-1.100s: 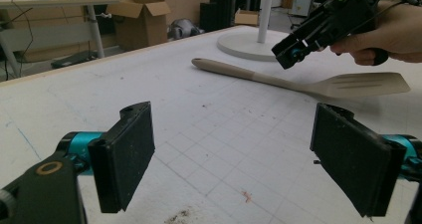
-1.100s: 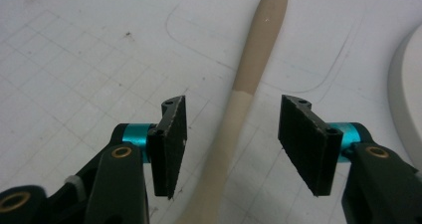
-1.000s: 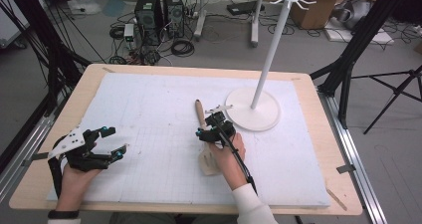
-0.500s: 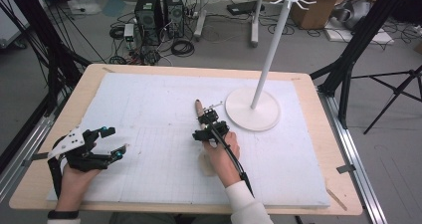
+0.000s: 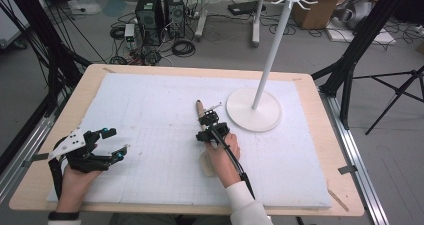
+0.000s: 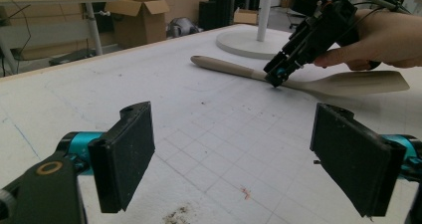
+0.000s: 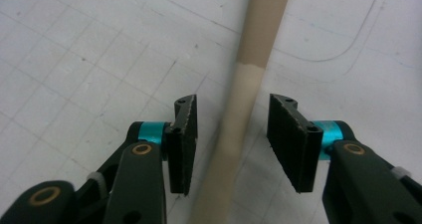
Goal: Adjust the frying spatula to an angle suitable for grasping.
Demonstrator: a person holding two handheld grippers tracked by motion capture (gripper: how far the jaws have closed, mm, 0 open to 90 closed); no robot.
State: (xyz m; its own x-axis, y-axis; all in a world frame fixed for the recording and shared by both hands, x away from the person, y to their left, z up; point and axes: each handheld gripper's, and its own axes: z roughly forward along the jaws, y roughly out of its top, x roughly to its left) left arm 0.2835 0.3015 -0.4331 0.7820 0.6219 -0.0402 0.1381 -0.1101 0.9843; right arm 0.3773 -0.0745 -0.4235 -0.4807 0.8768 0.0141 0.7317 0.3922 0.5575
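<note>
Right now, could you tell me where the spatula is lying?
In the high view the spatula lies mid-table on the white mat, just left of the stand's round base, its handle between the right gripper's open jaws.

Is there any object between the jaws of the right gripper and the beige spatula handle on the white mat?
No. The right gripper straddles the beige spatula's handle, its jaws just closing in, with bare gaps between each pad and the handle. Nothing visible lies in those gaps.
</note>
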